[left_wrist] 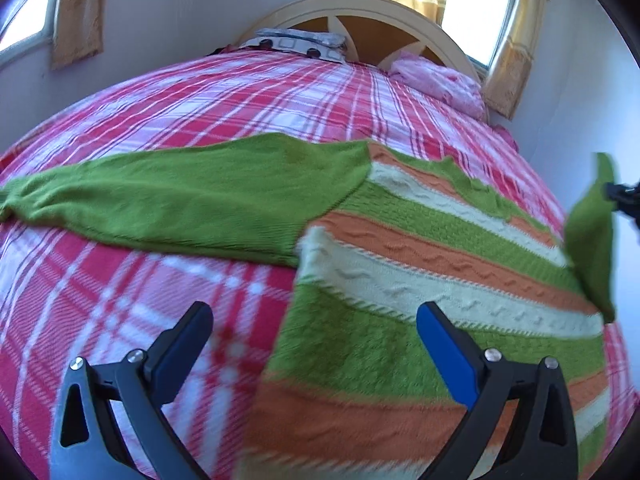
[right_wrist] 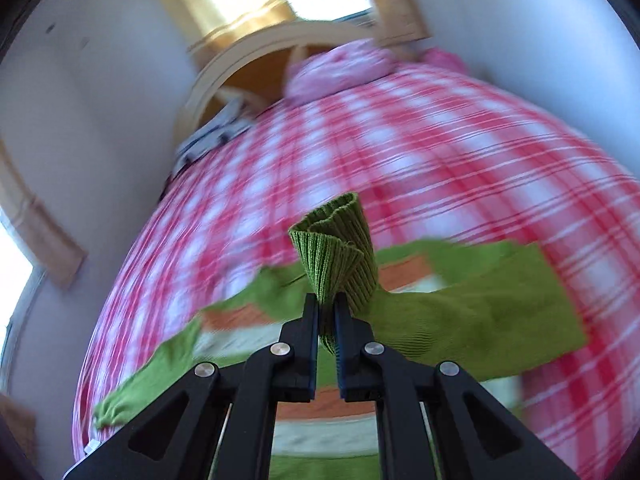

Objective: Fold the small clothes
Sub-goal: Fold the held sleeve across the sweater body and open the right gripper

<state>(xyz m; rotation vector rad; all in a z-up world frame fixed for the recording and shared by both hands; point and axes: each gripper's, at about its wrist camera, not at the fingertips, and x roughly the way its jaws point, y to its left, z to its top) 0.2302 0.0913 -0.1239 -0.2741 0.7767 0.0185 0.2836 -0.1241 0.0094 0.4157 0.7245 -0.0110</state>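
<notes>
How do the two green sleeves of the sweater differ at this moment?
The left sleeve lies flat and stretched out on the plaid bedspread; the right sleeve is lifted, its ribbed cuff pinched in the right gripper. Nothing holds the left sleeve. Both are plain green knit.

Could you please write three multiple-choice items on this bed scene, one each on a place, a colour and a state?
1. Where does the green, orange and cream striped knitted sweater lie?
A on the red-and-white plaid bedspread
B on a chair
C on the floor

2. What colour is the ribbed sleeve cuff?
A orange
B green
C pink

3. How is the left hand-held gripper?
A shut on the hem
B holding a pillow
C open, holding nothing

Answers: 1 A, plaid shows around it. 2 B, the right hand-held gripper pinches green ribbing. 3 C, the fingers stand apart.
</notes>
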